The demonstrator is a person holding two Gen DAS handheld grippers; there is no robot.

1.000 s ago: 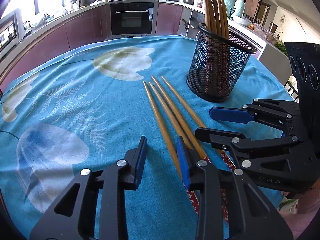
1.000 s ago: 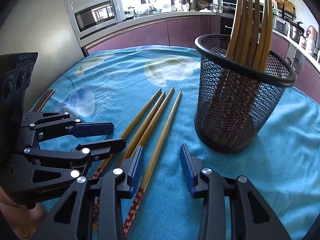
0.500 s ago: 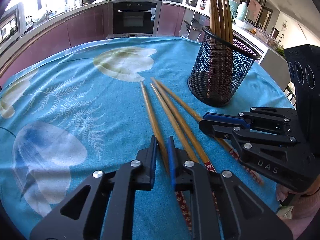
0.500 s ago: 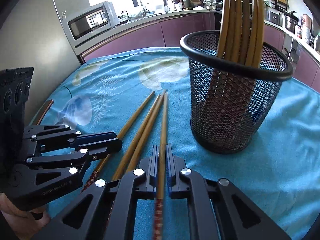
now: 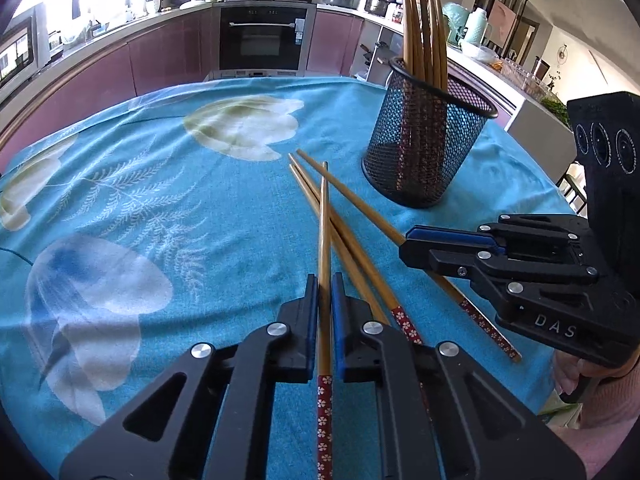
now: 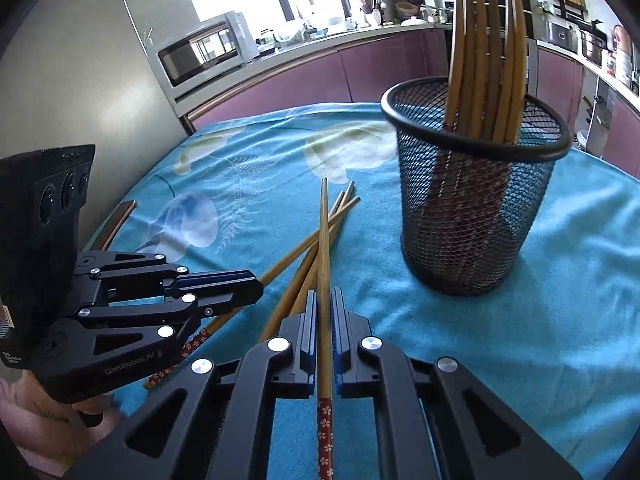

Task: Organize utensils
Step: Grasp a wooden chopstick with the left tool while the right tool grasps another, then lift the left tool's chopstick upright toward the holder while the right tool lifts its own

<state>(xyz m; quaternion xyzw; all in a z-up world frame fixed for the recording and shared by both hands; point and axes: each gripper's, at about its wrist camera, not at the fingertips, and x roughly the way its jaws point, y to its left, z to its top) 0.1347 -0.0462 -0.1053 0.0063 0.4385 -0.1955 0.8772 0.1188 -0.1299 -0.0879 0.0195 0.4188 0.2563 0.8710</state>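
My left gripper [image 5: 325, 280] is shut on a wooden chopstick [image 5: 324, 232] with a red flowered end, lifted above the blue cloth. My right gripper [image 6: 325, 296] is shut on another such chopstick [image 6: 323, 240], also lifted. Loose chopsticks [image 5: 352, 204] lie on the cloth under them; they also show in the right wrist view [image 6: 304, 256]. A black mesh holder [image 5: 424, 144] with several chopsticks upright in it stands to the right, close ahead in the right wrist view [image 6: 472, 204]. Each gripper shows in the other's view: the right one [image 5: 412, 244], the left one [image 6: 252, 288].
The round table is covered by a blue flower-print cloth [image 5: 160, 184]. Purple kitchen cabinets and an oven [image 5: 264, 36] run behind it. A microwave [image 6: 204, 48] sits on the counter. A chair back [image 6: 116, 220] shows at the table's left edge.
Both grippers went from open to shut, each on a chopstick, and have lifted them off the cloth. The held chopsticks now point forward, crossing above the loose ones.
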